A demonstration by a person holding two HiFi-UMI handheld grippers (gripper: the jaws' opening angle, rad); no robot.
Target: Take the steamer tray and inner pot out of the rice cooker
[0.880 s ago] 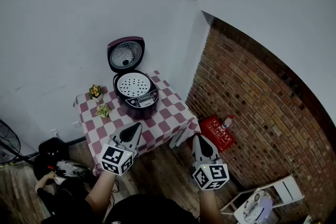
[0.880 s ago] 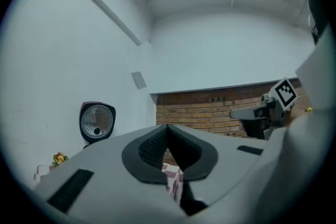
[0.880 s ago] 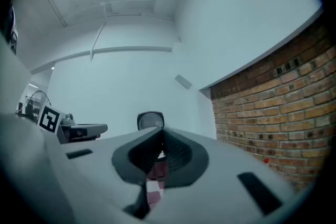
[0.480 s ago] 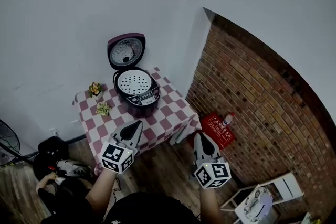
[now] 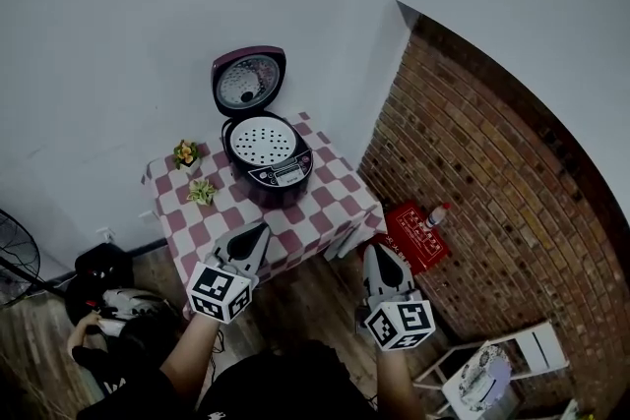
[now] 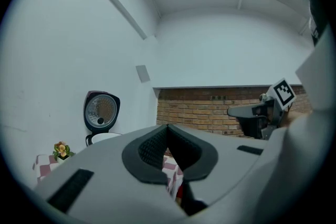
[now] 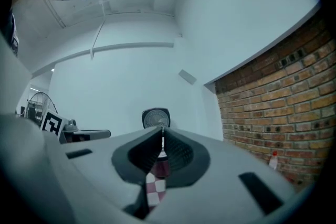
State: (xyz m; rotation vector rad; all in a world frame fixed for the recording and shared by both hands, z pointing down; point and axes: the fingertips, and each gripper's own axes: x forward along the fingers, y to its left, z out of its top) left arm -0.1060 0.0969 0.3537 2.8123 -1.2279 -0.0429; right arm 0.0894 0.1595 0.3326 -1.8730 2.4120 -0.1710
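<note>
The rice cooker (image 5: 268, 170) stands on the checked surface (image 5: 330, 211) with its lid (image 5: 248, 82) raised and the perforated steamer tray (image 5: 262, 141) seated in its mouth. It is well ahead of the left hand-held gripper (image 5: 262, 229) and the right hand-held gripper (image 5: 373, 253). Both have their jaws closed tight on nothing. The print on the control panel (image 5: 287, 174) is too small to read.

**Left tongs** (image 5: 262, 229) and **right tongs** (image 5: 374, 253): pale grey, wedge-shaped shells lined with black ribbed pads (image 6: 152, 147) (dark slots (image 6: 70, 190) mark the upper faces). Each carries a white cube (image 5: 219, 293) printed with black square markers. The operator wears a dark top (image 5: 285, 389).
</note>
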